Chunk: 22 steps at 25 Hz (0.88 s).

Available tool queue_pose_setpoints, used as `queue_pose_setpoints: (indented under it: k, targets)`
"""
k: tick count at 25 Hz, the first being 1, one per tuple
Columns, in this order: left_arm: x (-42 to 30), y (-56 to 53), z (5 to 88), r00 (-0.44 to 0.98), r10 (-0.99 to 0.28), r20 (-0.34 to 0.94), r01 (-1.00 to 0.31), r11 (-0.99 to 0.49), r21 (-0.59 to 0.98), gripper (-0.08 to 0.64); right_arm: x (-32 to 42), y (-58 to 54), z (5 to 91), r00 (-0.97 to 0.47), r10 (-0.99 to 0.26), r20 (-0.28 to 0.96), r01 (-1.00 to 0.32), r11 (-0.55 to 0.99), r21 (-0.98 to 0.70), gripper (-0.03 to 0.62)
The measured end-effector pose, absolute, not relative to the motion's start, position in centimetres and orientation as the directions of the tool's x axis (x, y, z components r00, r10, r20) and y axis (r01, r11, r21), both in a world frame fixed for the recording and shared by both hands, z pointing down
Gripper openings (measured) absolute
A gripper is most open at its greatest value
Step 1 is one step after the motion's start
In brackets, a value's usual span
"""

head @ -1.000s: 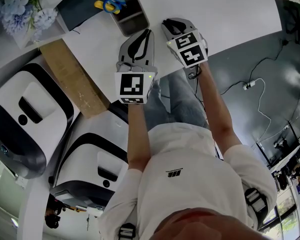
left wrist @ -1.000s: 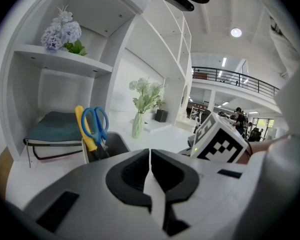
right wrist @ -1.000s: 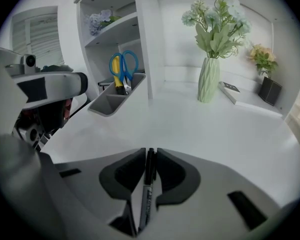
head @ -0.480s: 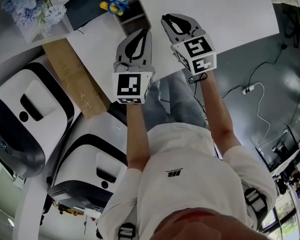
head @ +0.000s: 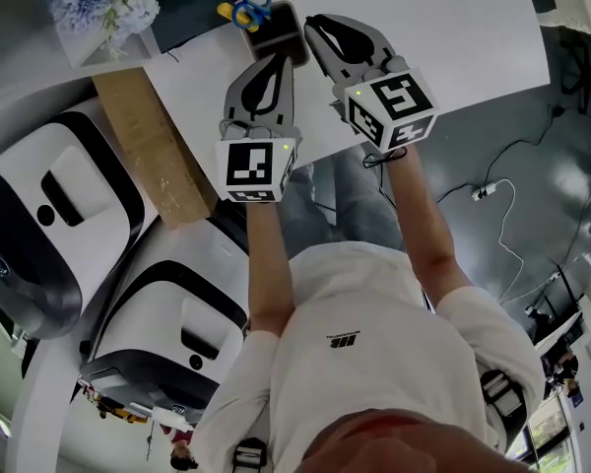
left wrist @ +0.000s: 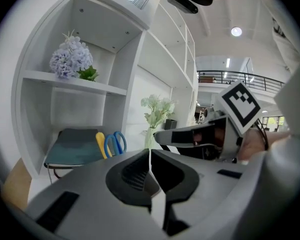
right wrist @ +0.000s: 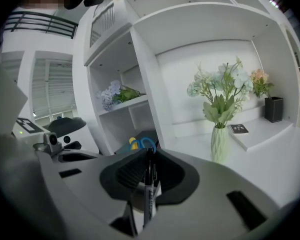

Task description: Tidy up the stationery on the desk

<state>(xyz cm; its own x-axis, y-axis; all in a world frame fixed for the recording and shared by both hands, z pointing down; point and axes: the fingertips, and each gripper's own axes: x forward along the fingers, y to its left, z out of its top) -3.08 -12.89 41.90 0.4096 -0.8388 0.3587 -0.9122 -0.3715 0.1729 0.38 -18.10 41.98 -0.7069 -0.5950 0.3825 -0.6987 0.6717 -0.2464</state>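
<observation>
Plain white bench with a white shelf unit at its far side. A vase of pale flowers stands on the bench, and there's grey floor on the near side. The pen is slim and black with a white label band. It's standing up between the pads of the right claw, over the far left of the bench, near the yellow-and-blue scissors. That claw has just been closing and now sits pinched narrow on the pen. The left claw is squeezed fully together with nothing in it.
</observation>
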Motion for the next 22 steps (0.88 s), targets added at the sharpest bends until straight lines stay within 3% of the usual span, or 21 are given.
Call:
queue_pose_setpoints:
  k: [22]
  targets:
    - [-7.4,-13.2,43.3,0.294,-0.881,0.371,-0.952,-0.236,0.195,0.0,-4.9,-21.0,39.5,-0.779,-0.623,0.07,-0.607,0.722,-0.331,0.043]
